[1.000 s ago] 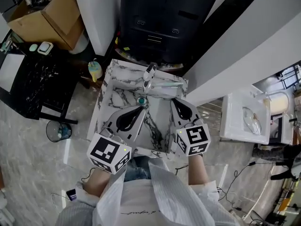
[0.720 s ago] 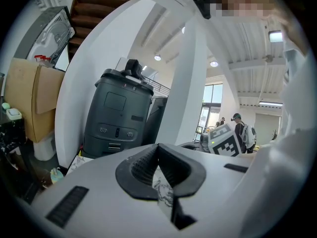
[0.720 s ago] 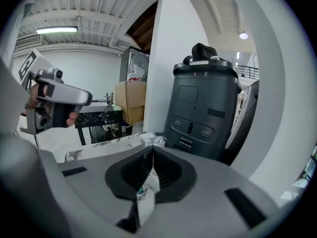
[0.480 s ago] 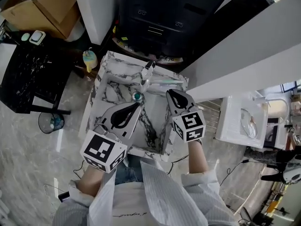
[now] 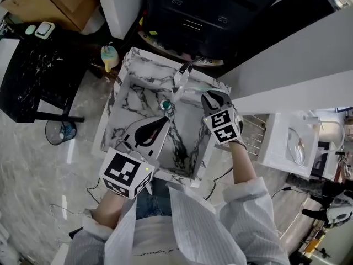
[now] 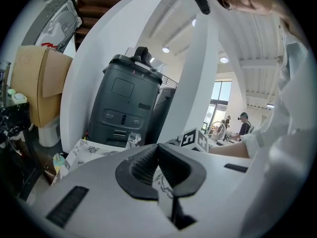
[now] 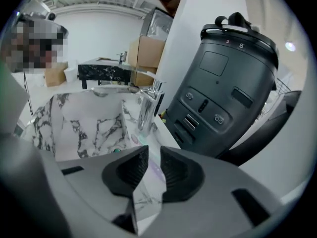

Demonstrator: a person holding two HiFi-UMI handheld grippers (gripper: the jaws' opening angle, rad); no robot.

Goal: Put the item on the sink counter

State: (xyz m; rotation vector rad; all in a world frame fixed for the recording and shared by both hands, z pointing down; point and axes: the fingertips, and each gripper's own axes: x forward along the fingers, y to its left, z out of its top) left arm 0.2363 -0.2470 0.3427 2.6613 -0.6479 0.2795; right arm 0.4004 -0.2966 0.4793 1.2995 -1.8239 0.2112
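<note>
- Marble-veined sink counter (image 5: pixel 128 65) stood below you, with its basin sunk in the middle and a tall dark machine (image 5: pixel 209 15) behind its back edge.
- The item (image 5: pixel 193 90), a pale slim thing whose kind I could not tell, already lay flat along the back edge. It sat just right of the faucet (image 5: pixel 181 81), toward the back right corner.
- Your right gripper (image 7: pixel 154 157) hovered at that corner with its jaws a narrow gap apart. Nothing was clamped between them, and a pale lilac strip, probably the item, showed through the gap.
- Your left gripper (image 6: pixel 157 148) hung over the front left of the basin, its jaws pressed together and empty.
- My judgement was that the step in hand was to reach for the item. To do it well, you needed to spread the right jaws wider before coming down.
- You also needed to square them across the item's narrow width and stay clear of the faucet. The item had to be kept from rolling off the edge into the basin.
- Counted:
  - two grippers
  - one item
  - one faucet
  - one drain (image 5: pixel 165 104)
  - one bin (image 5: pixel 59 131) on the floor
</note>
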